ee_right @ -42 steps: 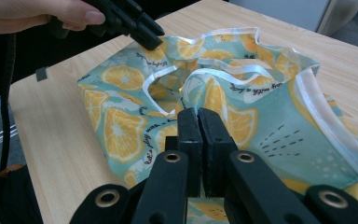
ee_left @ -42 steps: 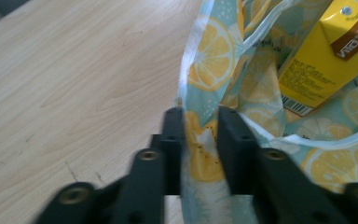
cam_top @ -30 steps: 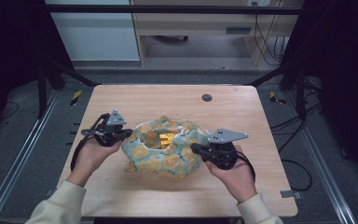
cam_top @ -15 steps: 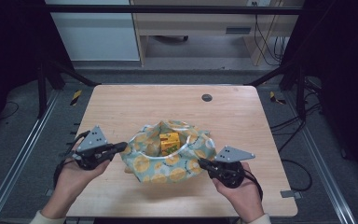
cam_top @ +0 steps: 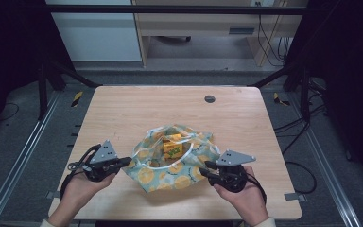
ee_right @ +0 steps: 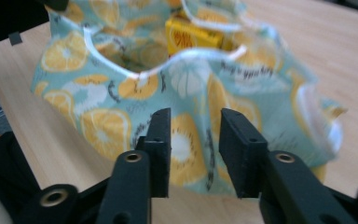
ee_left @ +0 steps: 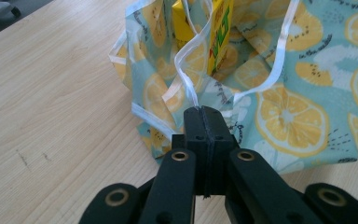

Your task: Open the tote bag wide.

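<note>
Two grippers flank the lemon-print bag [cam_top: 175, 161] near the counter's [cam_top: 123, 109] front edge. Left gripper's [ee_left: 203, 112] fingers stay pinched on its white trim, while the right gripper's [ee_right: 193, 122] fingers have just been spreading, fabric between them unpressed, so that side is probably released.

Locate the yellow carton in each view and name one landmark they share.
High view: yellow carton at table centre, inside the lemon-print cloth.
Left gripper view: top centre, behind the cloth's white-edged folds.
Right gripper view: top centre, behind the cloth's rim.
Shared landmark: the lemon-print cloth.
</note>
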A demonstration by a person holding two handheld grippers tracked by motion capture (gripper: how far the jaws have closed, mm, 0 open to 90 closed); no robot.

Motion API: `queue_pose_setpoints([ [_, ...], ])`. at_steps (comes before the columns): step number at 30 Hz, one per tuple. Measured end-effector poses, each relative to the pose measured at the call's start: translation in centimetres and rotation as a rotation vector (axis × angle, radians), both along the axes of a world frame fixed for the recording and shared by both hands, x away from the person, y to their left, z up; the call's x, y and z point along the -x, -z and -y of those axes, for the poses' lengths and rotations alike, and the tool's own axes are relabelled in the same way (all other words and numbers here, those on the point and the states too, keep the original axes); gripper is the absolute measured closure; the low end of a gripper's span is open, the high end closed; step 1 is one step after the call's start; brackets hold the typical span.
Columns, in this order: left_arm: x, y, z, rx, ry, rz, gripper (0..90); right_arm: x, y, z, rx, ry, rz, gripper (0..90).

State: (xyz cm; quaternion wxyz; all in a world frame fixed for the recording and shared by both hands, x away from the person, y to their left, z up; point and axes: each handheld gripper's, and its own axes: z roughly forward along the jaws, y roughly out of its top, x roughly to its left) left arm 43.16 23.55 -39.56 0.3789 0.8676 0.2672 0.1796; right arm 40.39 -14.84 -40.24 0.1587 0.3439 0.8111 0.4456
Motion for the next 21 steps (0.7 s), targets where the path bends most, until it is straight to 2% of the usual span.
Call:
queue_pose_setpoints([
  [2, 0.0, 0.1, 0.1, -0.011, 0.002, 0.0, 90.0, -0.3, -0.8, 0.0, 0.0, 0.005, 0.022, 58.8],
  [6, -0.2, 0.2, 0.1, -0.017, 0.005, -0.005, 90.0, -1.7, -2.2, -0.1, 0.007, 0.028, 0.048, 55.1],
  [10, -0.3, 0.3, 0.2, -0.016, 0.008, -0.009, 90.0, -4.0, -2.3, -0.2, 0.057, 0.057, 0.055, 51.7],
  [14, -0.4, 0.4, 0.3, -0.021, 0.011, -0.015, 90.0, -6.9, -1.6, -0.1, 0.091, 0.094, 0.029, 48.4],
  [17, -0.6, 0.5, 0.3, -0.017, 0.008, -0.018, 90.0, -8.1, -1.0, -0.2, 0.074, 0.076, -0.018, 46.7],
  [18, -0.6, 0.5, 0.2, -0.016, 0.007, -0.02, 90.0, -8.2, -0.8, -0.3, 0.078, 0.072, -0.028, 47.6],
  [21, -0.8, 0.6, 0.2, -0.017, 0.01, -0.027, 90.0, -8.6, -0.3, -0.6, 0.109, 0.045, -0.075, 60.8],
])
